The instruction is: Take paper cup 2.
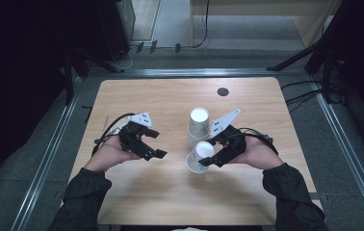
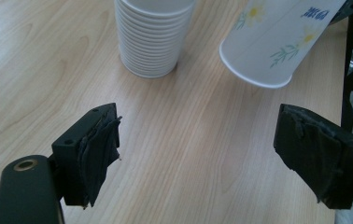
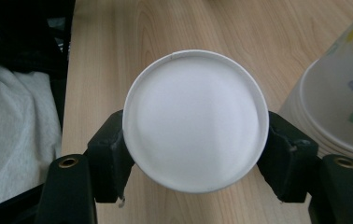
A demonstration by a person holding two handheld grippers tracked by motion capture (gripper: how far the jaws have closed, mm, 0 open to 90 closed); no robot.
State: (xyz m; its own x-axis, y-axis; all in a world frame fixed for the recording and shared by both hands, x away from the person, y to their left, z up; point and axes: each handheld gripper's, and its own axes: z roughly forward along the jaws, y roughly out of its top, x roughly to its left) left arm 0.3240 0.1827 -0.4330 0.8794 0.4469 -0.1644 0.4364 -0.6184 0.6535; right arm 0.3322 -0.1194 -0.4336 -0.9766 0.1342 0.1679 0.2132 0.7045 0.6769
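Single paper cup [image 1: 200, 156] clamped upside down and tilted in the right gripper [image 1: 211, 156], held just above the table [image 1: 161, 192], beside an inverted stack of cups [image 1: 198, 126], cup insides hidden, left gripper [image 1: 155, 144] spread wide, nothing gripped.

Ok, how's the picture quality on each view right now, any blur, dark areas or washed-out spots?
High view: wooden table evenly lit, surroundings almost black. Left gripper view: sharp on the stack of white paper cups, slight softness on the flowered cup's edge. Right gripper view: held white paper cup looks washed out, the stack at the right edge blurred.
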